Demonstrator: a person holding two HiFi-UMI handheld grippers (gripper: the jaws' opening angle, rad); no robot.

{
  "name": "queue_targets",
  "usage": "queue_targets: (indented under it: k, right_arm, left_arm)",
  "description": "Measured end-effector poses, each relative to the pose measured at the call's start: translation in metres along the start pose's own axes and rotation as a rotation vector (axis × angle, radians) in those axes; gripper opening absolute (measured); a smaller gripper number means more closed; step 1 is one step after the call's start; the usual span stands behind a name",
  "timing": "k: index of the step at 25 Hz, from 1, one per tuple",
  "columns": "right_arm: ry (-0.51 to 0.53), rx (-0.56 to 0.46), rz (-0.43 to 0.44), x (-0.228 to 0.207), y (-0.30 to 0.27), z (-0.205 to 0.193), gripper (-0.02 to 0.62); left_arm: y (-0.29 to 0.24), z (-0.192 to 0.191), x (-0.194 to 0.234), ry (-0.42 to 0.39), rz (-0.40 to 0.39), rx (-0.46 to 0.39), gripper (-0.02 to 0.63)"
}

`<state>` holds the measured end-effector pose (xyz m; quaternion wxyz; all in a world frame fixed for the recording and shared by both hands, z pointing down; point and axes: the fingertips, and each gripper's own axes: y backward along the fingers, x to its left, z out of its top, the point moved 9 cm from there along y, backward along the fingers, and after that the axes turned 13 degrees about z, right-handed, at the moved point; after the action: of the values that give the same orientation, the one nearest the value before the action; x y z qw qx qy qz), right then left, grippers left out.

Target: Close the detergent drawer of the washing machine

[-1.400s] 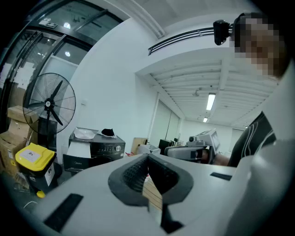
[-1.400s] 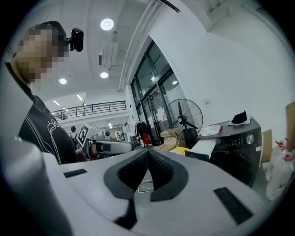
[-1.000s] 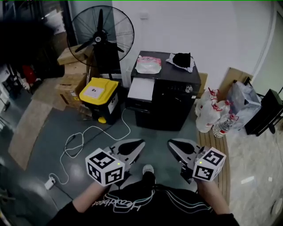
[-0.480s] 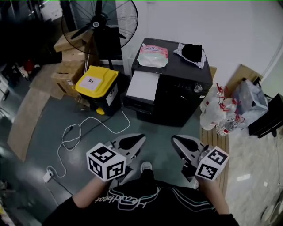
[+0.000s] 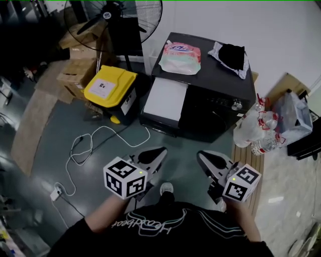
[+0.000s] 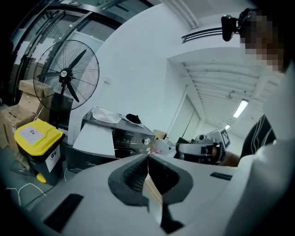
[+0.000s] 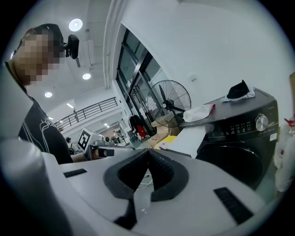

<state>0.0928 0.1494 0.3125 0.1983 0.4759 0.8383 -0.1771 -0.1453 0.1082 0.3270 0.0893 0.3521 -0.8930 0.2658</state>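
Held low in the head view, the left hand-held gripper point(image 5: 158, 150) and right hand-held gripper point(image 5: 202, 155) sit well short of the dark boxy washing machine point(image 5: 220, 83); its white plastic detergent drawer point(image 5: 165, 99) juts out front-left. Left gripper view: ribbed rubber pads point(image 6: 131, 177) pressed together, empty. Right gripper view: likewise; the drawer likely slides lightly, so push its stiff face squarely.

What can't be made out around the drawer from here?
Drawer inside: the head view shows only a flat white top, too washed out for compartments.
Door: right gripper view, lower part behind the right tool.
Panel print: too small in every view.
Fan: cut off by the head view's top edge.
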Motion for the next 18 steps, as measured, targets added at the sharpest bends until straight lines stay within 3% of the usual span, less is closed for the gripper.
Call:
queue_targets:
  k: [8, 18]
  right_arm:
    - [-0.074, 0.012, -0.003, -0.054, -0.012, 0.009, 0.026]
    - [-0.087, -0.015, -0.036, -0.084, -0.008, 0.005, 0.027]
  left_arm:
    - [-0.051, 0.007, 0.046, 0.038, 0.072, 0.023, 0.023]
    - [-0.09, -0.012, 0.086, -0.038, 0.104, 0.049, 0.023]
